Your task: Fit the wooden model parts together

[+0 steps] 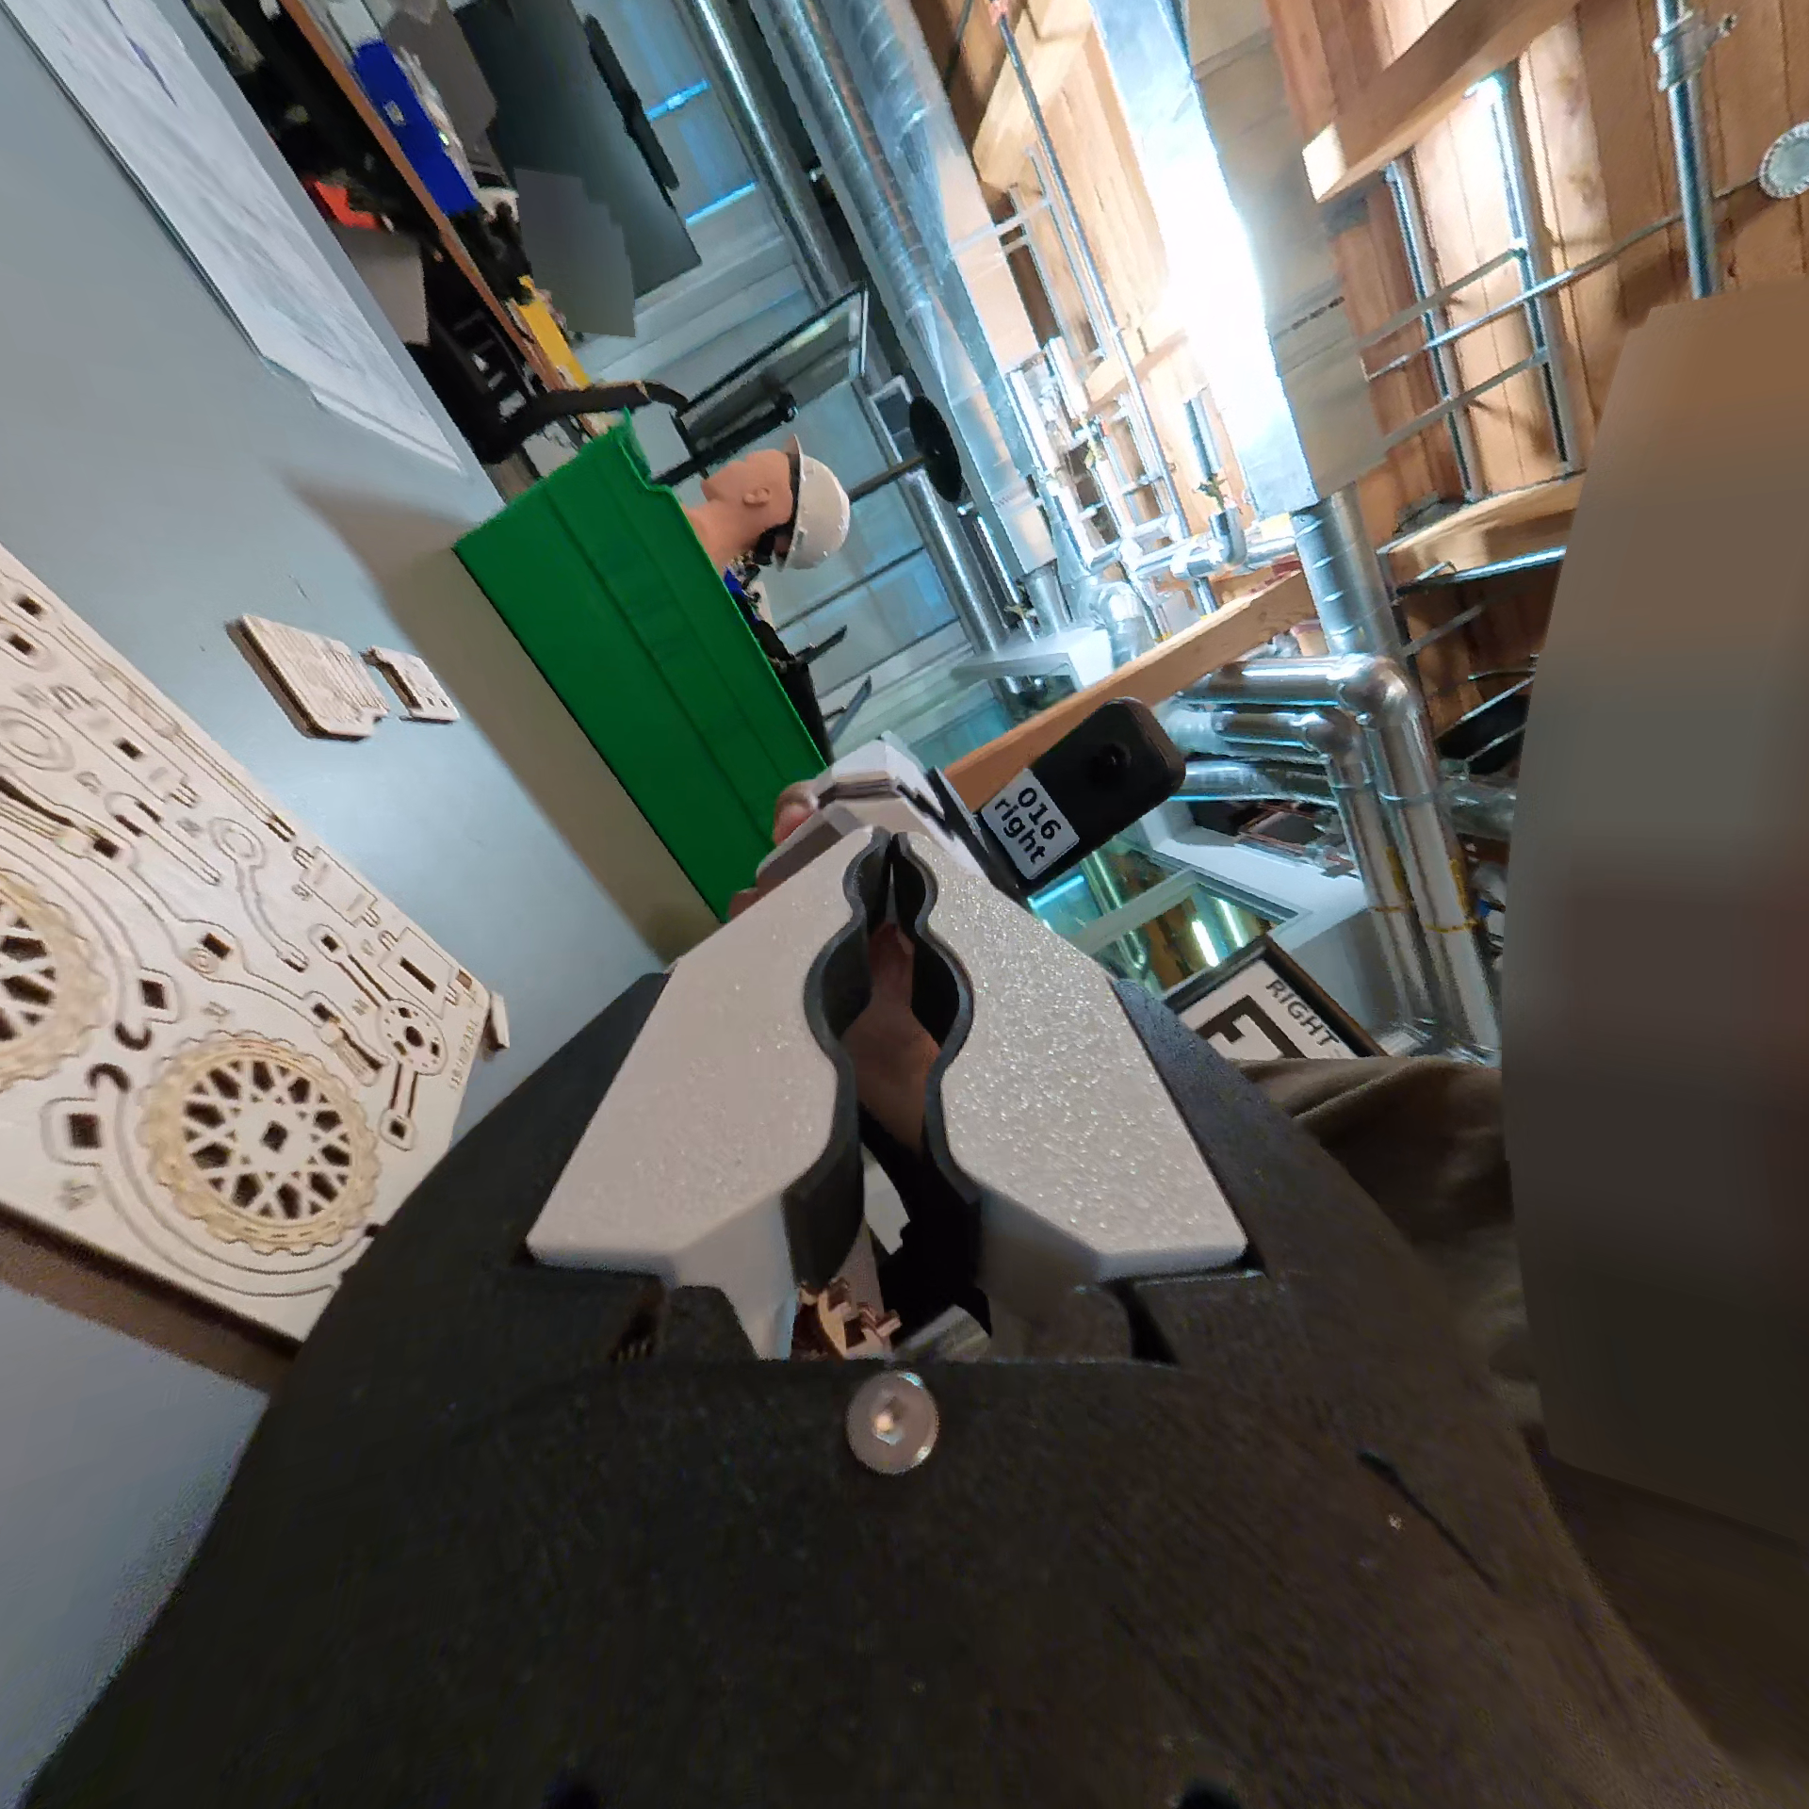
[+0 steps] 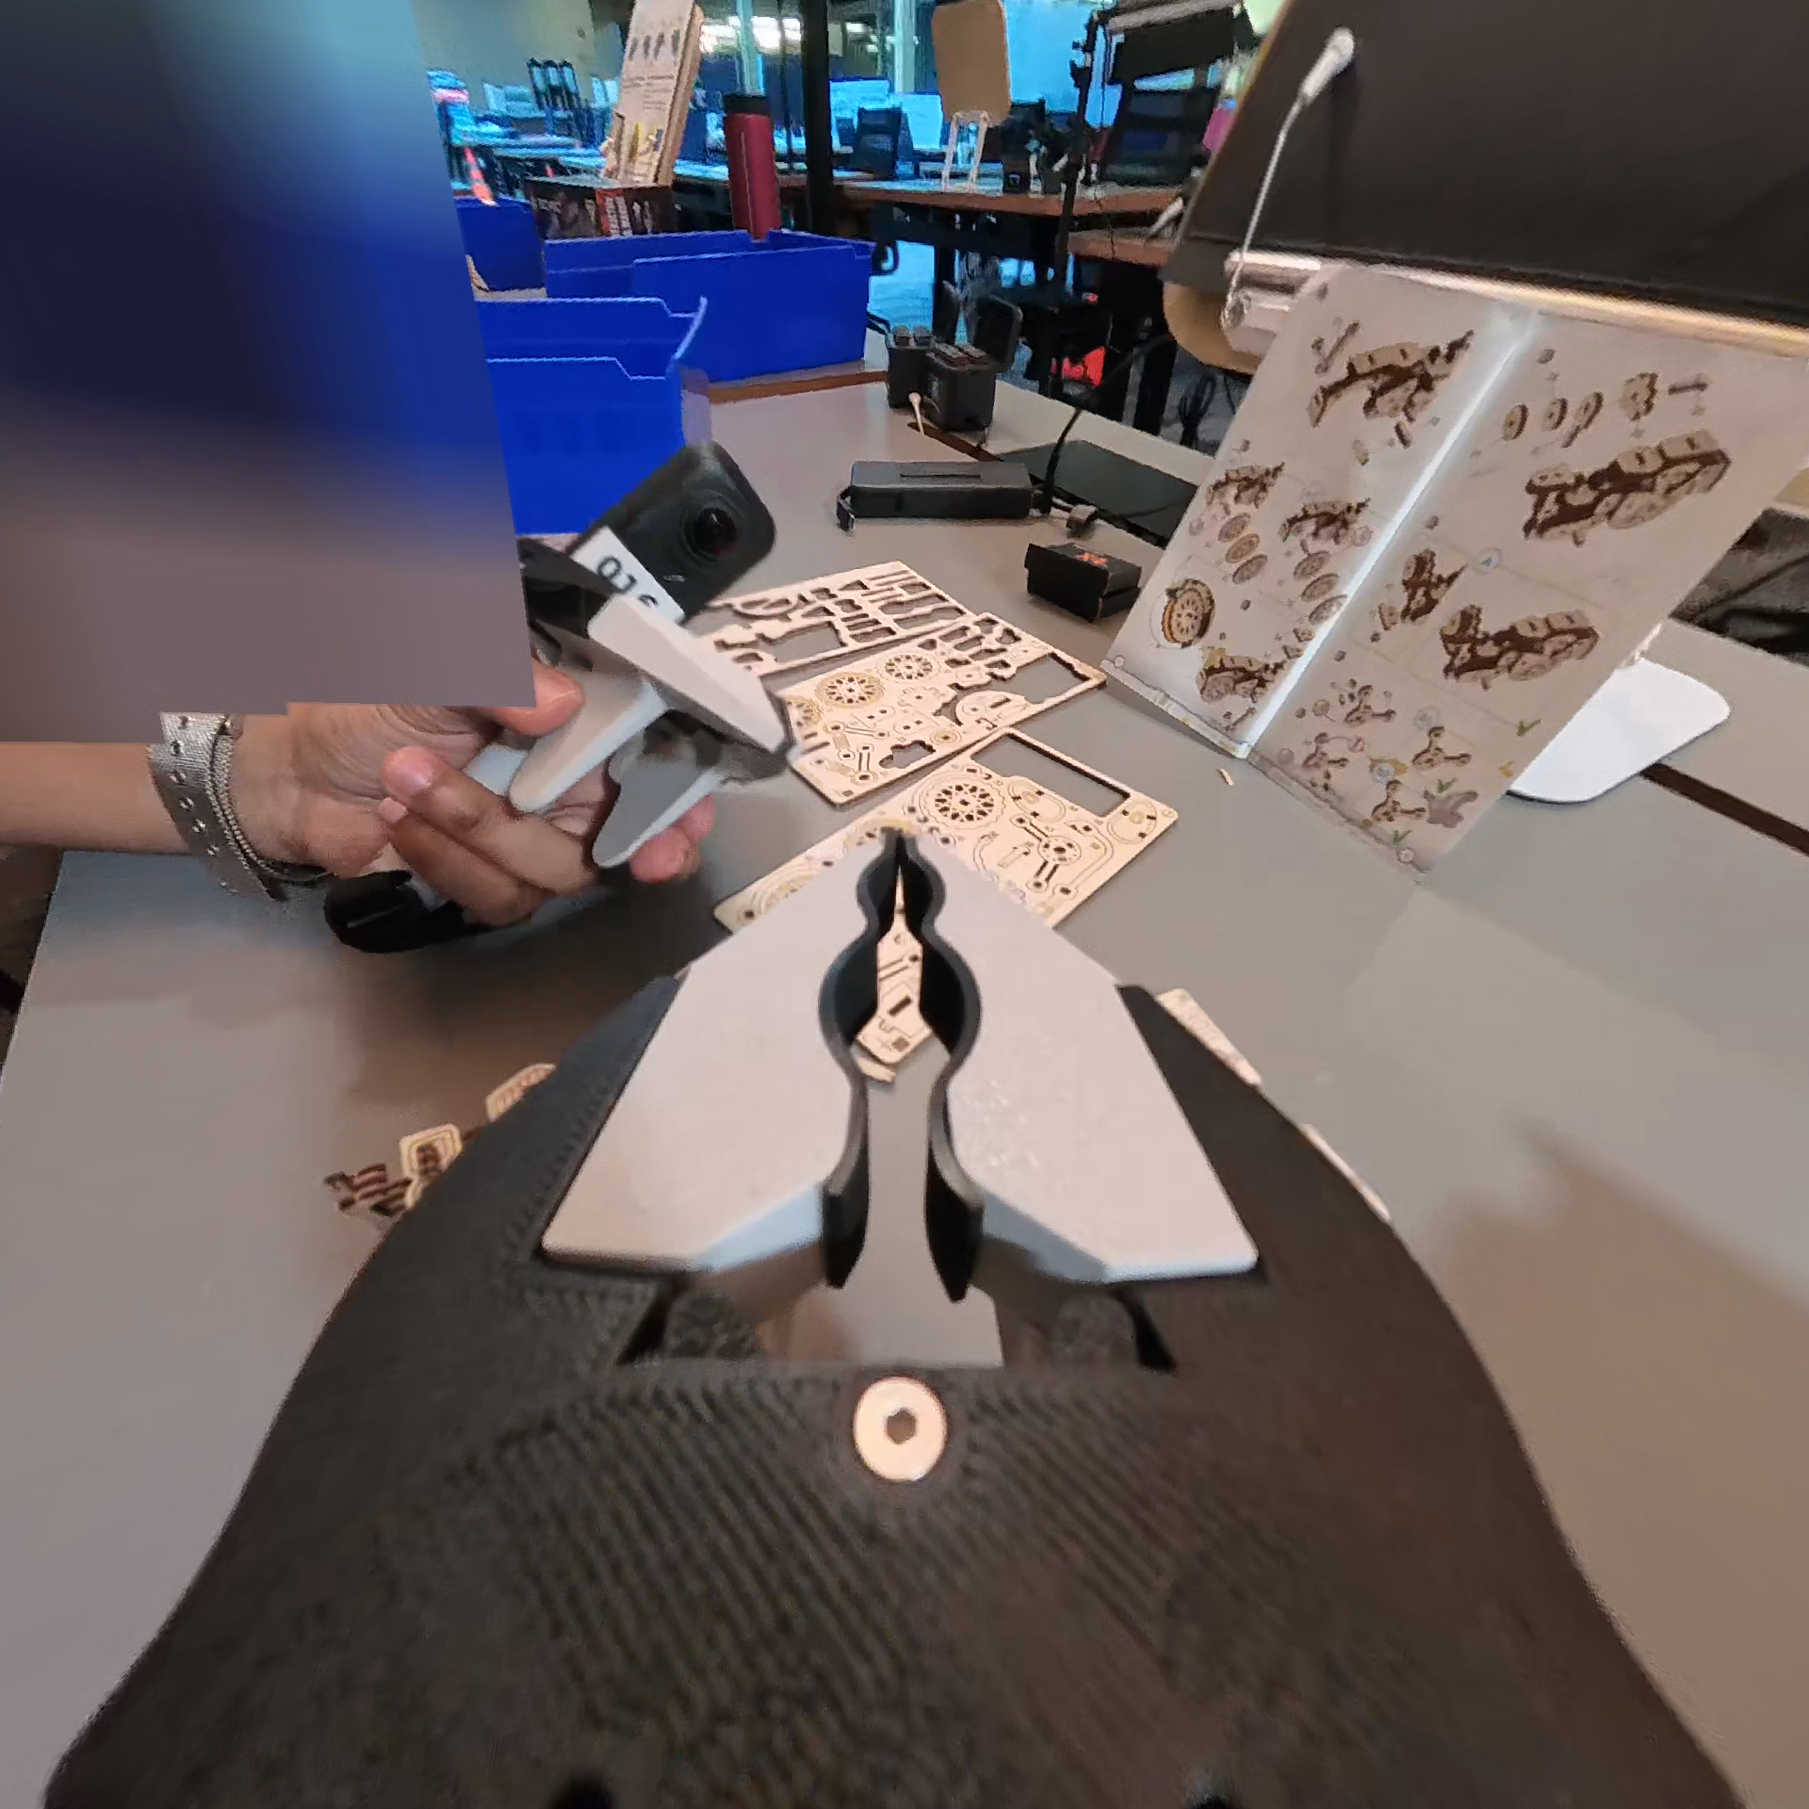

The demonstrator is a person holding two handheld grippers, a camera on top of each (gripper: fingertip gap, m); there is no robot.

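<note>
Your right tongs (image 2: pixel 896 847) are pinched together on nothing, hovering over the wooden sheets (image 2: pixel 954 685) lying on the table (image 2: pixel 1468 1028). Left tongs (image 1: pixel 886 847) look closed too, tilted up off the table. A propped booklet (image 2: pixel 1419 587) stands right of the sheets. Blue bins (image 2: pixel 587 431) at back-left, a green bin (image 1: pixel 636 666) past the left tongs; can't see inside either.

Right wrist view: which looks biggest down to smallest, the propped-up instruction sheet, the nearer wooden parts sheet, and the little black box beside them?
1. Instruction sheet, largest.
2. Nearer wooden parts sheet.
3. Little black box, smallest.

The box sits farther from the camera, so it looks somewhat smaller than it is, but the order seems safe.
</note>
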